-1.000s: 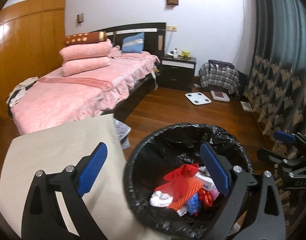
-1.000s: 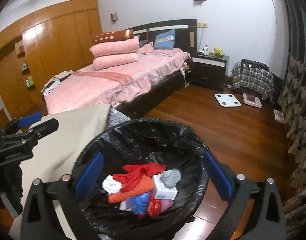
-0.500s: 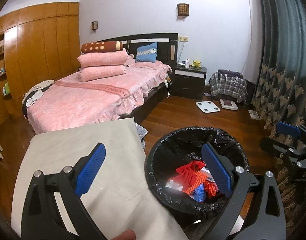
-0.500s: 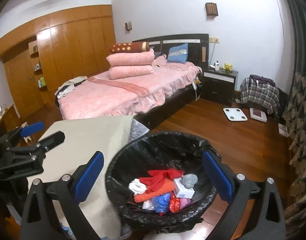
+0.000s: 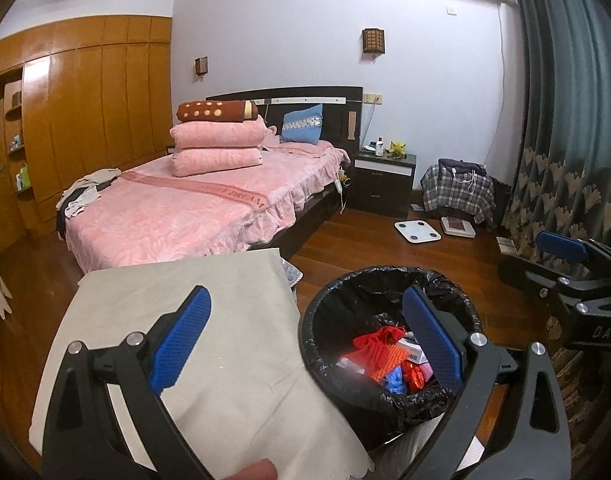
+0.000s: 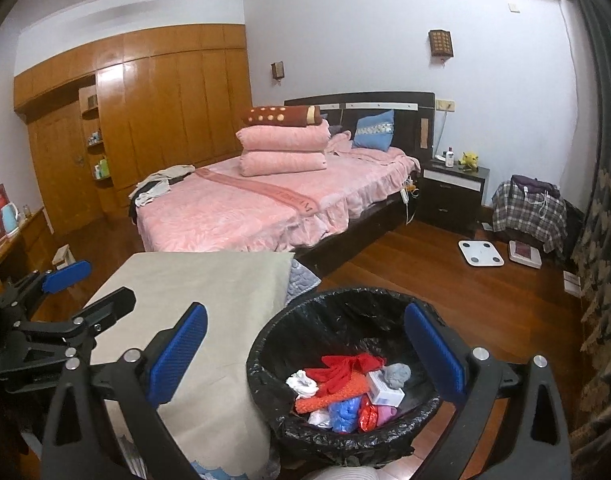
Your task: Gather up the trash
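Observation:
A round bin with a black bag (image 5: 337, 304) (image 6: 329, 308) stands on the wood floor beside a cloth-covered table. It holds mixed trash (image 5: 389, 356) (image 6: 345, 388): red and orange cloth, a small white box, blue and red wrappers. My left gripper (image 5: 305, 344) is open and empty, held high over the table's right edge and the bin. My right gripper (image 6: 305, 356) is open and empty above the bin's near left rim. The right gripper also shows at the right of the left wrist view (image 5: 565, 252), the left gripper at the left of the right wrist view (image 6: 65, 276).
The beige-clothed table (image 5: 177, 300) (image 6: 209, 280) lies left of the bin. A pink bed (image 6: 265, 200) with stacked pillows stands behind. A nightstand (image 6: 453, 188), a plaid-covered bag (image 6: 529, 208) and a white scale (image 6: 480, 253) sit at the back right. Curtains (image 5: 565, 140) hang on the right.
Both grippers have risen and pulled back from the bin, so more of the room shows. Both stay open and empty. The trash in the bin has not moved.

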`<state>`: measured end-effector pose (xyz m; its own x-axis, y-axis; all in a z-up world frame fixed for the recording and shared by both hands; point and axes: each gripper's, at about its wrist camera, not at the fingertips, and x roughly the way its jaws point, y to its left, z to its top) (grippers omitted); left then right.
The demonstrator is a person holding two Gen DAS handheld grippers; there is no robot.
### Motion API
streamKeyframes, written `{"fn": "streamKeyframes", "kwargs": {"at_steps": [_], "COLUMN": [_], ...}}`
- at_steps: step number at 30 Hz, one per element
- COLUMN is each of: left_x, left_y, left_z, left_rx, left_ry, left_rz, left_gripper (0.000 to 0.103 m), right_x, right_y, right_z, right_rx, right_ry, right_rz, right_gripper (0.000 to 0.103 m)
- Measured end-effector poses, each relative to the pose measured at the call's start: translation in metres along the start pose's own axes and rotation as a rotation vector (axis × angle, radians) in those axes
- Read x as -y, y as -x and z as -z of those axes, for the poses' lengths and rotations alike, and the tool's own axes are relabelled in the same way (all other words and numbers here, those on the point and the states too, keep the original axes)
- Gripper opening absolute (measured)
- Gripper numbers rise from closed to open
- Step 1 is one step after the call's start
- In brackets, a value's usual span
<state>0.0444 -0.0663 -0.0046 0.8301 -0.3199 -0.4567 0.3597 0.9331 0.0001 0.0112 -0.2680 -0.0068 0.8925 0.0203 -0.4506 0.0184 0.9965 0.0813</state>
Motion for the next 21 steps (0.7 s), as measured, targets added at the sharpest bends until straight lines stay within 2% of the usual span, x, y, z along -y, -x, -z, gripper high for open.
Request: {"fn": "streamKeyframes", "kwargs": {"at_steps": [21], "left_x": [-0.01], "left_y": [0.022], "left_z": [0.0], "left_rx": [0.038], "left_ry": [0.008], "left_rz": [-0.011], "left_gripper": [0.094], "right_x": [-0.017], "right_y": [0.009], "right_z": [-0.003], "right_rx": [0.017], "right_ry": [0.037], "right_rz": [-0.014], "right_gripper": [0.097]}}
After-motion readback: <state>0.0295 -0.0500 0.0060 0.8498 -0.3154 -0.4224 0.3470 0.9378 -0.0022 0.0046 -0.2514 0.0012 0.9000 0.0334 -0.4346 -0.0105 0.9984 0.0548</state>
